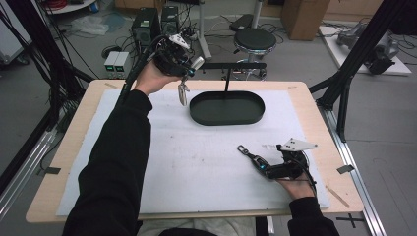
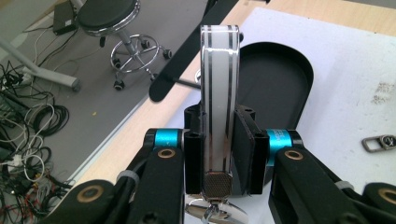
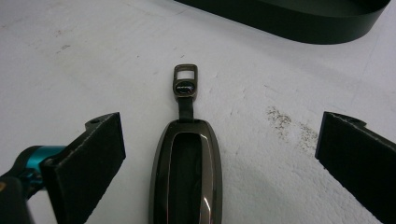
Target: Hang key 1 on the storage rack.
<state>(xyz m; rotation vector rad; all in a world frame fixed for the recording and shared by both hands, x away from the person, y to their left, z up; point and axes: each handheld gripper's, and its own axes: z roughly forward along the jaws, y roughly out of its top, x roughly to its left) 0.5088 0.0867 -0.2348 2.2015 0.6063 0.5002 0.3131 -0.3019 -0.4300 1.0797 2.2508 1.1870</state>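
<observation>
My left gripper (image 1: 185, 77) is raised over the table's far left, just left of a black oval tray (image 1: 206, 117). In the left gripper view, my left gripper (image 2: 219, 140) is shut on a flat white key fob with silver stripes (image 2: 219, 79), which hangs below it (image 1: 183, 93) in the high view. A dark glossy key fob (image 3: 187, 172) with a metal loop (image 3: 185, 80) lies on the white mat. My right gripper (image 3: 219, 135) stands open around it, jaws well apart on either side. From above, the dark key fob (image 1: 252, 158) lies at the front right by my right gripper (image 1: 264, 166).
A thin black T-shaped stand (image 1: 227, 73) rises from the tray's far side. The white mat (image 1: 196, 162) covers most of the wooden table (image 1: 319, 123). A stool (image 1: 254, 40), cables and boxes are on the floor beyond the far edge.
</observation>
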